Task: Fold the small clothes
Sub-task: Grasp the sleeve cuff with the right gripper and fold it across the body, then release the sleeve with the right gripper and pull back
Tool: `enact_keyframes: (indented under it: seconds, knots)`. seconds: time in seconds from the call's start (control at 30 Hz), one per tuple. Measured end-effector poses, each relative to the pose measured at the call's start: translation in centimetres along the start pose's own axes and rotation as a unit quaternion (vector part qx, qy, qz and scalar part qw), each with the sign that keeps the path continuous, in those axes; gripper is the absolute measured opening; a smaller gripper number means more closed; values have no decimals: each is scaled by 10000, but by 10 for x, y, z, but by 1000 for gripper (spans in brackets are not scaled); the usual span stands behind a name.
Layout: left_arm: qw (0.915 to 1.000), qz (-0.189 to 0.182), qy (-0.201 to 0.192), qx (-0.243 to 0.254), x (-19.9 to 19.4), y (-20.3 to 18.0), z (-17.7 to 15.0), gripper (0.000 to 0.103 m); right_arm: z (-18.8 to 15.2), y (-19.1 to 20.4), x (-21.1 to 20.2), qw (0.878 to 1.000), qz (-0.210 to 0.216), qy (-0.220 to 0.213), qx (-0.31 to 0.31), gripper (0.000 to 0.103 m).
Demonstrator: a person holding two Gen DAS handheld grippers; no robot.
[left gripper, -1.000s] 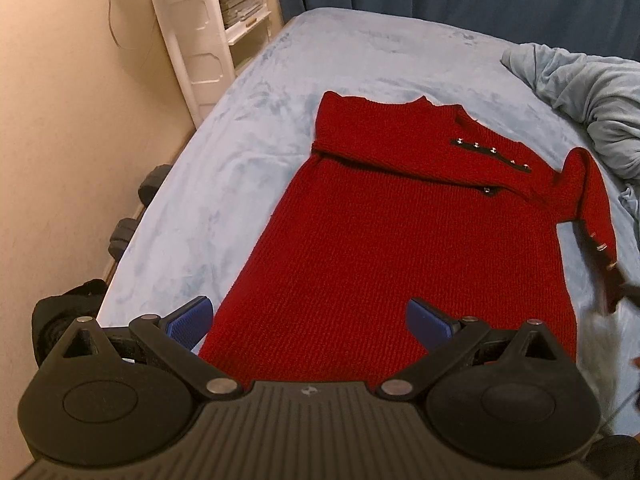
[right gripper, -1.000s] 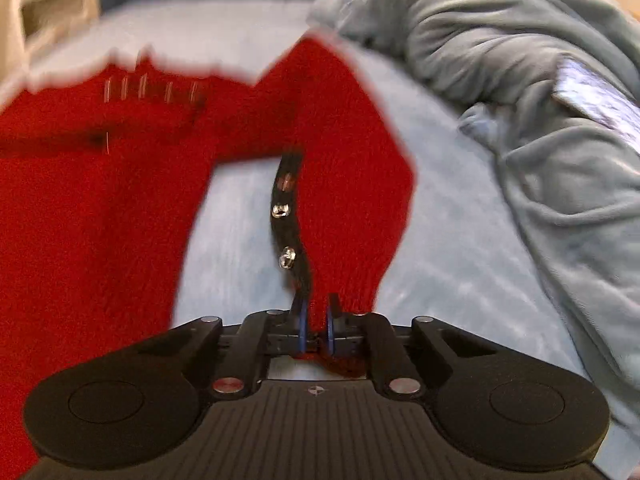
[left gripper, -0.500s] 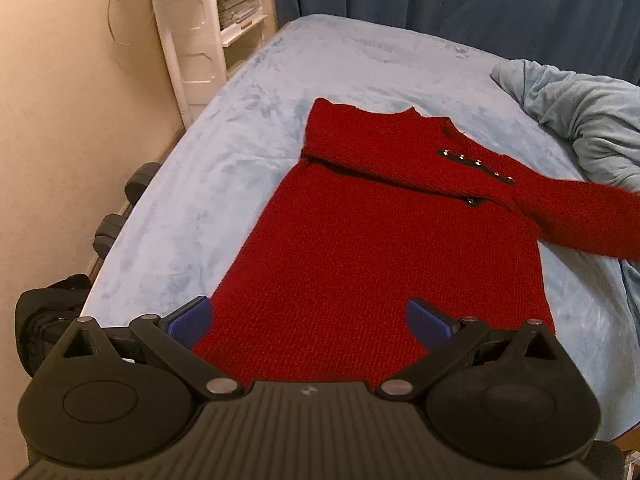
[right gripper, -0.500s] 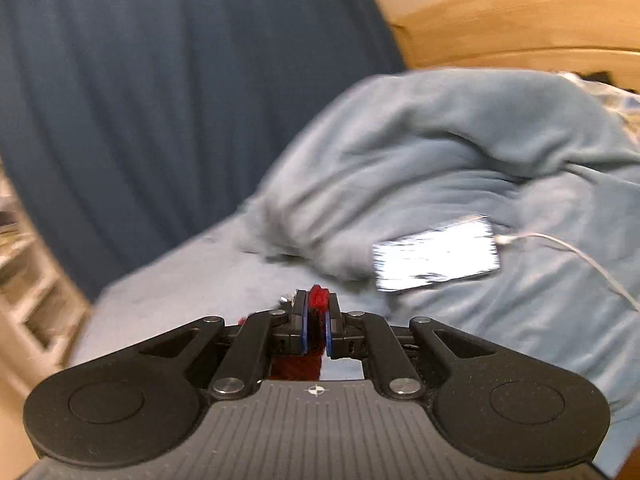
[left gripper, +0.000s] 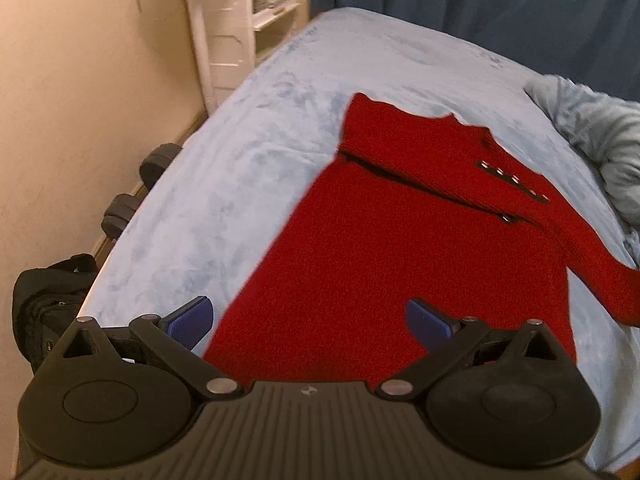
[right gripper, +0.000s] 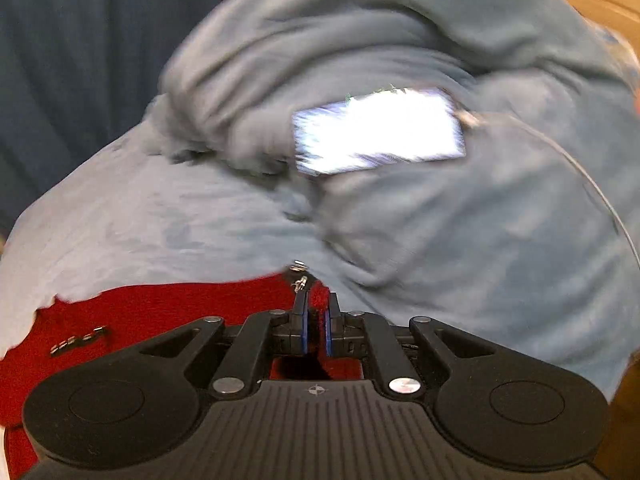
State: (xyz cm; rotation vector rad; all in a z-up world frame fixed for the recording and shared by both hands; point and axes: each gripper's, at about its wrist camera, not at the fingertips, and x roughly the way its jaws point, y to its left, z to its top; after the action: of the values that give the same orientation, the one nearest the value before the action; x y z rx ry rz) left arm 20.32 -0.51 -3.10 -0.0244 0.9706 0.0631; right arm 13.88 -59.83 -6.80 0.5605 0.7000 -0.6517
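A red knitted dress point(left gripper: 400, 248) lies flat on the light blue bed point(left gripper: 224, 184), with its left sleeve folded across the chest and a row of metal buttons point(left gripper: 516, 182) near the shoulder. My left gripper point(left gripper: 308, 320) is open and empty, hovering above the dress hem. My right gripper point(right gripper: 316, 320) is shut on the cuff of the right sleeve point(right gripper: 320, 298), which also shows in the left wrist view point(left gripper: 600, 272) stretched out to the right. The dress body shows in the right wrist view point(right gripper: 160, 320), blurred.
A rumpled blue blanket point(right gripper: 400, 220) is heaped at the bed's right side, with a lit phone point(right gripper: 380, 132) and its cable on it. A white shelf unit point(left gripper: 240, 20) stands by the wall at left. A black bag point(left gripper: 44, 304) lies on the floor.
My right gripper has pulled the right sleeve outward to the right and then lowered toward the bed. My left gripper has drifted slightly, still open above the hem.
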Motion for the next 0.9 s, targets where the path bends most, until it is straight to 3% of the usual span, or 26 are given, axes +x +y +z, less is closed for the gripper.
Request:
enact_keyframes:
  seconds: [0.1,0.23,0.33,0.43,0.5,0.53,0.57,0.63,0.73,0.8,0.9]
  knots:
    - [9998,-47,35,-181,14,20,2,103,16,67,-4,9976,276,-43,-633,7]
    - [9988,-31,78,-492,29,57,2,103,18,204,-11,9832,824,-86,-1628,7]
    - [9974,117,65,-708,35,91,1,103,-8,326,-17,9614,1338,-134,-2402,7]
    - [9955,240,126,-906,38,121,3,103,-63,442,-8,9364,1885,93,-2958,7]
    - [9941,300,223,-1017,43,138,5,103,-104,495,10,9256,2082,443,-3130,20]
    - [9936,309,259,-1051,44,144,5,103,-126,514,21,9192,2170,641,-3223,44]
    - [9933,300,288,-1079,45,149,5,103,-153,528,33,9156,2036,875,-3356,52]
    - [9933,255,282,-1091,47,154,3,103,-190,525,41,9171,1770,1072,-3407,52]
    - [9948,191,350,-935,53,148,-3,103,-219,482,30,9095,2029,1505,-3301,52]
    - [9957,95,443,-810,55,137,-9,103,-228,430,7,9122,2080,1568,-3164,52]
    - [9965,-102,457,-686,46,118,-16,103,-232,351,-37,9261,1875,1471,-2926,52]
